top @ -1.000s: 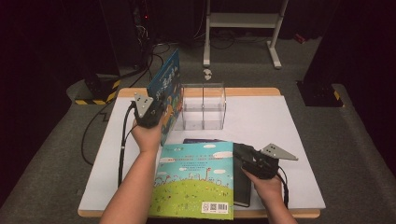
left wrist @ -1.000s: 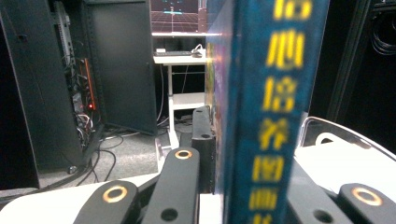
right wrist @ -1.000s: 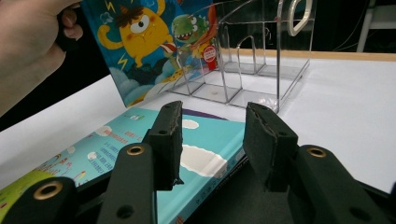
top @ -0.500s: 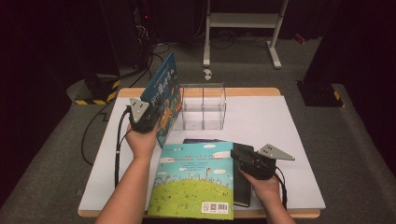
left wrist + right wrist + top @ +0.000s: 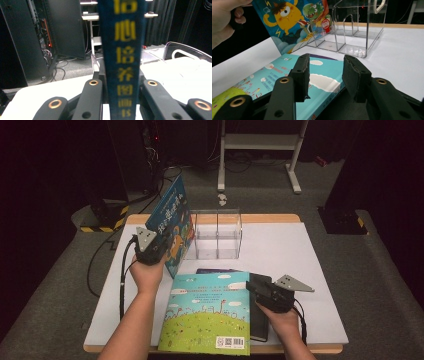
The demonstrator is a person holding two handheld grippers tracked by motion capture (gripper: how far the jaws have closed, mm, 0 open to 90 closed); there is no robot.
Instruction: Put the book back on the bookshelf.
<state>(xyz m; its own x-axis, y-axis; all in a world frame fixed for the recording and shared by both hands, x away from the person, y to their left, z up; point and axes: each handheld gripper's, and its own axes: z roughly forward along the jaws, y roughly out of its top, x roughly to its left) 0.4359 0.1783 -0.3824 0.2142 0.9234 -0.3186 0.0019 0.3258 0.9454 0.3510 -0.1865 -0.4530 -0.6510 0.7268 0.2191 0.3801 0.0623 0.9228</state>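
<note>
Two books matter here, placed against the clear acrylic organizer [image 5: 218,234] at the table's [image 5: 300,270] far middle. The blue monster book [image 5: 172,222] stands tilted just left of it, its spine clamped between the left gripper's [image 5: 148,247] jaws. The green picture book [image 5: 210,312] lies flat on the near side, on darker books mostly hidden beneath. The right gripper [image 5: 325,75] hovers at its right edge, jaws apart, empty. Bare tabletop spreads right of the organizer.

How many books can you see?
4: blue monster book held upright by left gripper; green picture book flat on top; purple book and black book beneath it. More may hide underneath.
</note>
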